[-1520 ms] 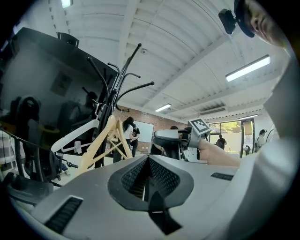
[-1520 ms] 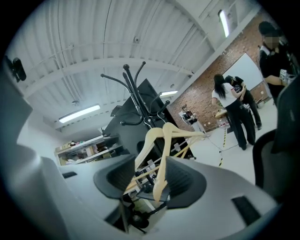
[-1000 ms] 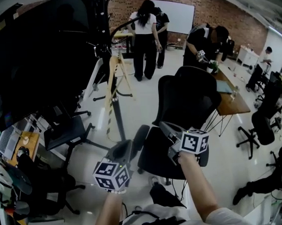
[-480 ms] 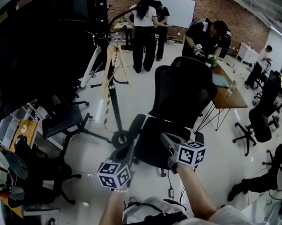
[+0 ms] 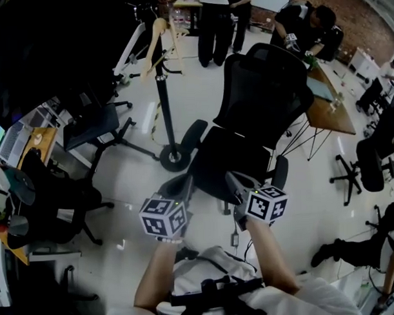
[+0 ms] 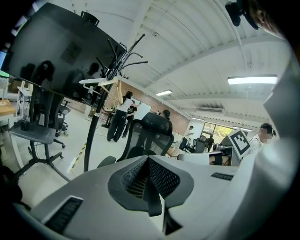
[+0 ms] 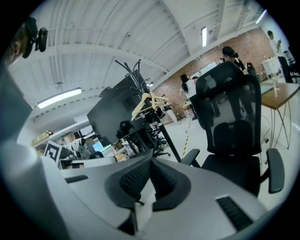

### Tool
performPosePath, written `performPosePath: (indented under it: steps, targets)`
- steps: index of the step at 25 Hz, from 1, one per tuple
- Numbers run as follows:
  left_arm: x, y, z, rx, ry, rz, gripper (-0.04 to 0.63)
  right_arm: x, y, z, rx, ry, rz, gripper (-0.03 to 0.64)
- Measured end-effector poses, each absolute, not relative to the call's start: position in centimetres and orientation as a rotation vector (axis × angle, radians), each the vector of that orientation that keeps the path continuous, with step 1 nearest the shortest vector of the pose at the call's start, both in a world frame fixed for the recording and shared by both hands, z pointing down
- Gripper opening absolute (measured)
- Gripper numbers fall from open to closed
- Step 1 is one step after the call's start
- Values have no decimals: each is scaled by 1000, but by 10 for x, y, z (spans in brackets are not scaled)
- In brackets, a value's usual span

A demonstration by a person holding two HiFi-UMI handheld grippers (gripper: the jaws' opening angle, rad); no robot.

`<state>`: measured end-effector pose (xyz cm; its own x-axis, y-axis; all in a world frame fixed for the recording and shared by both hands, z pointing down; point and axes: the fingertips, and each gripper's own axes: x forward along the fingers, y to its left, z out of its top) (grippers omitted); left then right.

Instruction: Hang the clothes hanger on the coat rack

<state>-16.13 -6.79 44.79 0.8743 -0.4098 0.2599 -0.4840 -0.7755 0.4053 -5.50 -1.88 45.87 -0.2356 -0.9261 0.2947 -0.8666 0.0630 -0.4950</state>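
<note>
White office floor spreads beneath both grippers. The left gripper [image 5: 183,185] and right gripper [image 5: 234,183] are clenched on nothing, side by side before a black office chair [image 5: 262,87]. Beyond it and leftward, nearer the left gripper, the wooden clothes hanger [image 5: 153,40] already hangs high on the coat rack [image 5: 165,109].

even indoor light, fairly bright. in the head view the pale floor [image 5: 130,182] gleams with small reflections and shadows on it are faint and soft. the big black screen [image 5: 45,49] at upper left is almost featureless dark. the left gripper view shows a glowing ceiling strip lamp [image 6: 252,80] and a washed-out window [image 6: 220,132]; the right gripper view shows another strip lamp [image 7: 58,97]. all views bulge like a fisheye, with straight lines bowing at the edges, and both gripper views go black in the corners. distant people look small and soft.
</note>
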Motion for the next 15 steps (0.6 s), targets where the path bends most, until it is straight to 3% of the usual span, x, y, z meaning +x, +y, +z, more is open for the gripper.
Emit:
performPosePath:
  steps: [15]
  targets:
    - [-168, -27, 444, 2579, -679, 234, -2, -69, 8, 444, -1816, 2236, -848, -2]
